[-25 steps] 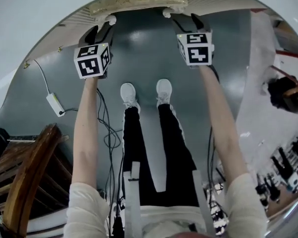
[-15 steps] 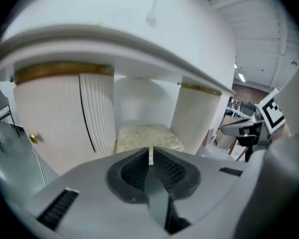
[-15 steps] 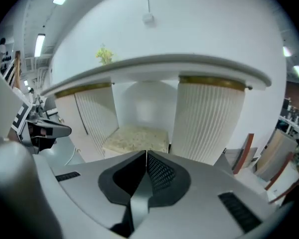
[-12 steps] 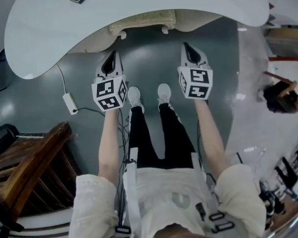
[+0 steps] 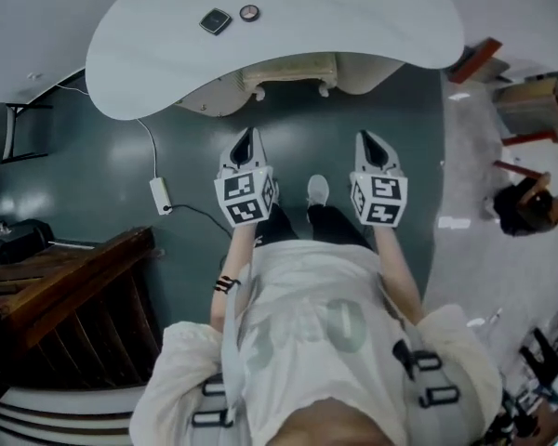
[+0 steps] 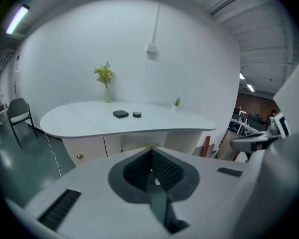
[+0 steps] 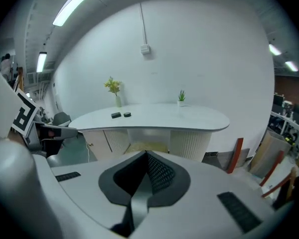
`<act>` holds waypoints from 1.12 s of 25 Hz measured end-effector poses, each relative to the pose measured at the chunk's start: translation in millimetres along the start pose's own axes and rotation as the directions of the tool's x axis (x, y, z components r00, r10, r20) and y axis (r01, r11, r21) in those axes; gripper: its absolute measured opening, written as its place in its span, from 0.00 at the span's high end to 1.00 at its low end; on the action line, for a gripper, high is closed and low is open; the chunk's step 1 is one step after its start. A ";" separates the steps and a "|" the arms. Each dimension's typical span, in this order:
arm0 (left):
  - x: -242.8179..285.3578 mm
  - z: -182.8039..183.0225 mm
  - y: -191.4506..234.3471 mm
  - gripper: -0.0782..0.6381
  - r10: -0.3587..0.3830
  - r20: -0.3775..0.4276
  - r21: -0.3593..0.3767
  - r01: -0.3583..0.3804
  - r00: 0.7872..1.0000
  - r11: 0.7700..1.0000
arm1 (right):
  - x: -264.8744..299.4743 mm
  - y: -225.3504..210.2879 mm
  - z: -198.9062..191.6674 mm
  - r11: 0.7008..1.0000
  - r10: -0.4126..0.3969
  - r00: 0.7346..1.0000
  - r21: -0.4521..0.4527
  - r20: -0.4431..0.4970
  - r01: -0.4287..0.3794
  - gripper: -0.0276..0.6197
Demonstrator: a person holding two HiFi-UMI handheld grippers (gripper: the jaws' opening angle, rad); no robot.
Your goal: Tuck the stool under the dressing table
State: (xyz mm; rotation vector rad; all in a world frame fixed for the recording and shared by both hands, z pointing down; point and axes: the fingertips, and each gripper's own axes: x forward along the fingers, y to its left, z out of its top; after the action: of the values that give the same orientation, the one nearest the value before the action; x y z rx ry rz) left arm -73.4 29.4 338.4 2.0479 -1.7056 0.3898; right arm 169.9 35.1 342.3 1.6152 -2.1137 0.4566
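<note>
Stool (image 5: 293, 67), one, under one dressing table (image 5: 353, 17)

A plain white wall (image 6: 189, 59) closes the back of the room, and a small box (image 7: 145, 49) is fixed to it below a thin conduit. The floor (image 5: 102, 156) is dark grey-green and glossy. Tube lights (image 7: 77, 1) run along the ceiling. A grey chair (image 6: 19, 109) stands at the left, near a brown wooden railing (image 5: 65, 277). A white cable (image 5: 149, 142) trails across the floor.

Flowers (image 6: 104, 76) stand behind what seems a dark case (image 6: 120, 114).
</note>
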 end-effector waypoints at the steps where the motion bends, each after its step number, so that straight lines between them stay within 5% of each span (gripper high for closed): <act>1: -2.6 3.1 -2.1 0.89 0.003 -0.001 0.010 -0.002 1.000 1.000 | -2.5 0.9 3.0 1.000 0.007 1.000 -0.009 0.001 -0.007 0.95; 7: -1.2 16.6 -12.3 0.89 0.019 0.009 0.084 -0.020 1.000 0.996 | 6.8 -4.6 16.6 0.999 0.045 0.999 -0.020 0.006 -0.045 0.95; 17: -27.4 14.0 -40.0 0.88 0.011 0.020 0.062 -0.012 1.000 0.998 | -22.8 16.8 34.1 0.987 0.107 0.993 -0.122 0.044 -0.101 0.95; 28: -3.6 11.8 -58.0 0.88 0.004 -0.006 0.049 -0.004 1.000 0.999 | -9.3 -3.5 23.8 0.988 0.128 0.992 -0.093 0.004 -0.127 0.95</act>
State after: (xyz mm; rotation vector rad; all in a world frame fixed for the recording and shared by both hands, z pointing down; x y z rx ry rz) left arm -18.2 34.6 317.5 2.0755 -1.7131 0.4430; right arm 171.9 29.7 317.1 1.4404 -2.2199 0.3862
